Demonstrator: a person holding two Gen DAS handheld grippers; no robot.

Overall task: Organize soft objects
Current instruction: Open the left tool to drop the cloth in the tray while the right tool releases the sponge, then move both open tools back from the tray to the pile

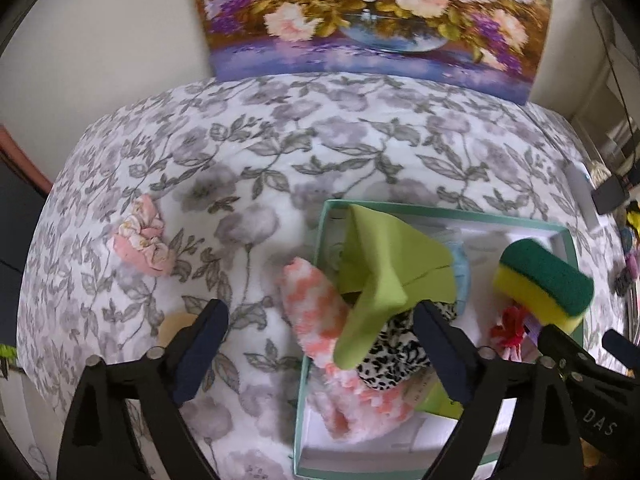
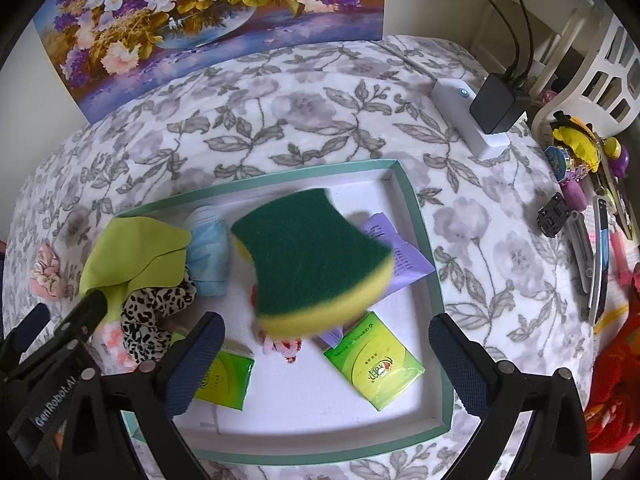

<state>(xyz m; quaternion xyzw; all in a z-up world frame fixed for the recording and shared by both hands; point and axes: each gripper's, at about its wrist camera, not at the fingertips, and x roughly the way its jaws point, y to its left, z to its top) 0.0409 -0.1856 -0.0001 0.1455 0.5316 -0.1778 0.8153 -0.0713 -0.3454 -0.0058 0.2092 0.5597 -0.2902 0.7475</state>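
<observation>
Over the teal box | right gripper jaws spread, sponge blurred, contact unclear | left gripper jaws spread, empty

Green-topped yellow sponge blurred above the teal box; inside lie green cloth, leopard scrunchie, blue mask

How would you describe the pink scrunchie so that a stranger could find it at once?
Start at the floral bedspread and find the teal-rimmed box. Look left of it, outside the box: the pink scrunchie lies alone on the cover. Unlike the leopard-print scrunchie in the box, it is pale pink and flowered.
</observation>
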